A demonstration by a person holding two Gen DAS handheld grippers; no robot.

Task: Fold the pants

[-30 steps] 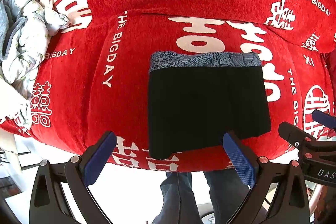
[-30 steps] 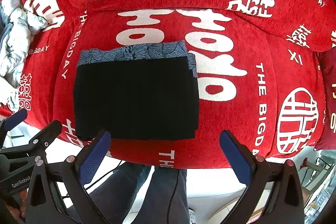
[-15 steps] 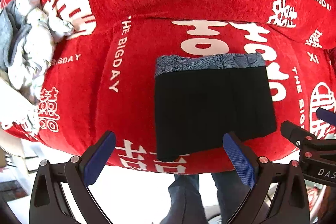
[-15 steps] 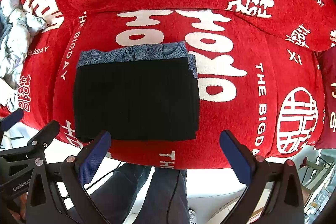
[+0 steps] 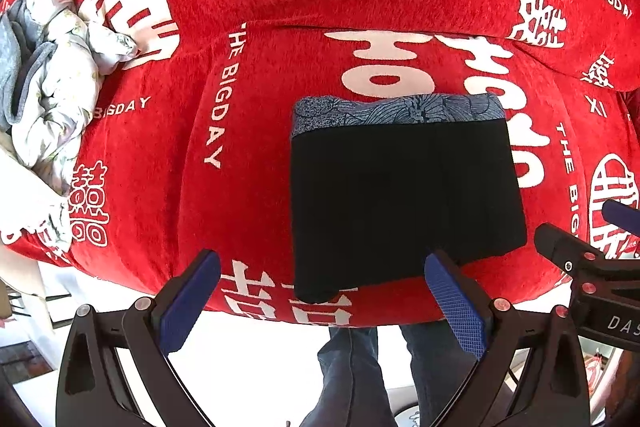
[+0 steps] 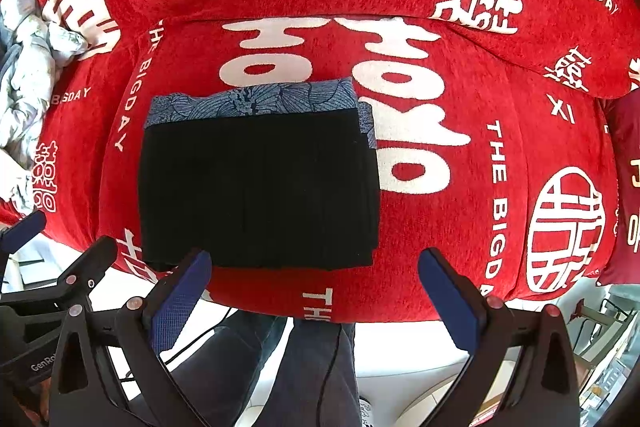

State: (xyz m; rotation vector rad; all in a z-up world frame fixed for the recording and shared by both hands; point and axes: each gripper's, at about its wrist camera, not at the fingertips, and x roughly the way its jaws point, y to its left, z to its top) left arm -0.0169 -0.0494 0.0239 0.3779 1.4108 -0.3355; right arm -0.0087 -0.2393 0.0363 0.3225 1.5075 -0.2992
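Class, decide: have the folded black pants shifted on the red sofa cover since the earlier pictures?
No. The folded black pants lie by the same white characters on the red sofa cover.

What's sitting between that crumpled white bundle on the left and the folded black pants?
Nothing but bare red cover with white lettering separates the white bundle from the black pants, clearest in the left wrist view.

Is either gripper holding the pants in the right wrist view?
No: the right gripper stands open short of the folded pants, and the left gripper is open beside them.

Bright, even light; fisheye-warped edges.
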